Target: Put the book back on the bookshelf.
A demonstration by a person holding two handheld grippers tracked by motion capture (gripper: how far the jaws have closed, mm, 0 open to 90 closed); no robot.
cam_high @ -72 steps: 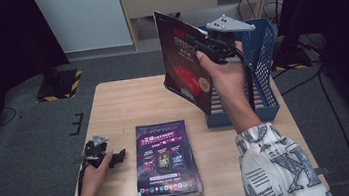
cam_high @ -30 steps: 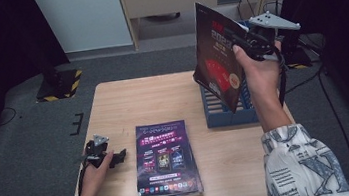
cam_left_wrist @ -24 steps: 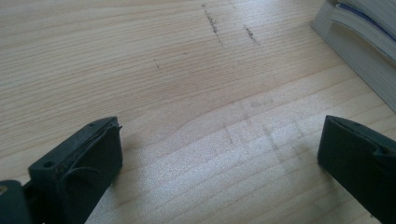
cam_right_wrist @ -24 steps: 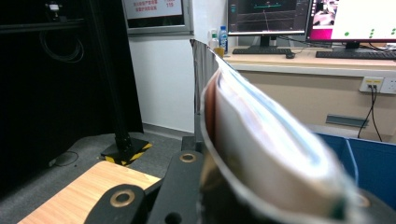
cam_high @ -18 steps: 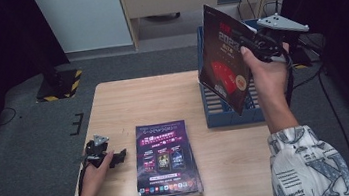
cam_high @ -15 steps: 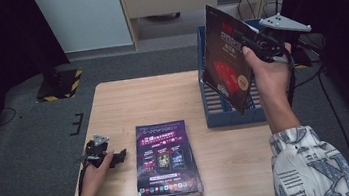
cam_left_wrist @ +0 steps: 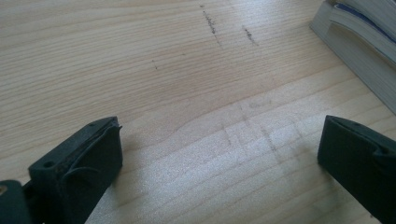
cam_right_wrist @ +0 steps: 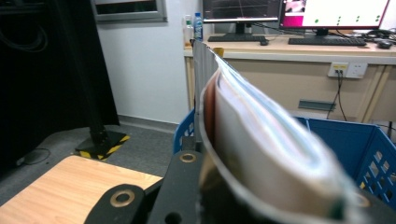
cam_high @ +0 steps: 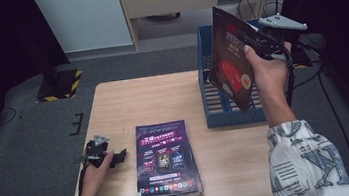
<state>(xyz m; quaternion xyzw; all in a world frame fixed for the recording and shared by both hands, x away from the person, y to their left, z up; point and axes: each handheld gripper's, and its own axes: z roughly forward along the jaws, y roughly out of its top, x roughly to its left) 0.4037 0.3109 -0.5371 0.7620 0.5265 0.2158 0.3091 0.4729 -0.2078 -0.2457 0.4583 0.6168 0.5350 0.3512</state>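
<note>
At the left edge of the wooden table (cam_high: pixel 162 99), the left gripper (cam_high: pixel 103 154) rests on the wood with its jaws spread wide and nothing between them. Just to its right lies a stack of magazines (cam_high: pixel 166 159), purple cover up. Farther right, the right gripper (cam_high: pixel 256 45) is clamped on a dark red magazine (cam_high: pixel 231 63), held tilted above the blue crate (cam_high: pixel 209 99).

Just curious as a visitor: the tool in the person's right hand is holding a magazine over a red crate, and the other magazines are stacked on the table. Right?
Almost. The crate is blue, not red, as the high view shows. The right tool does hold a magazine over it, and the other magazines are stacked on the table.
</note>
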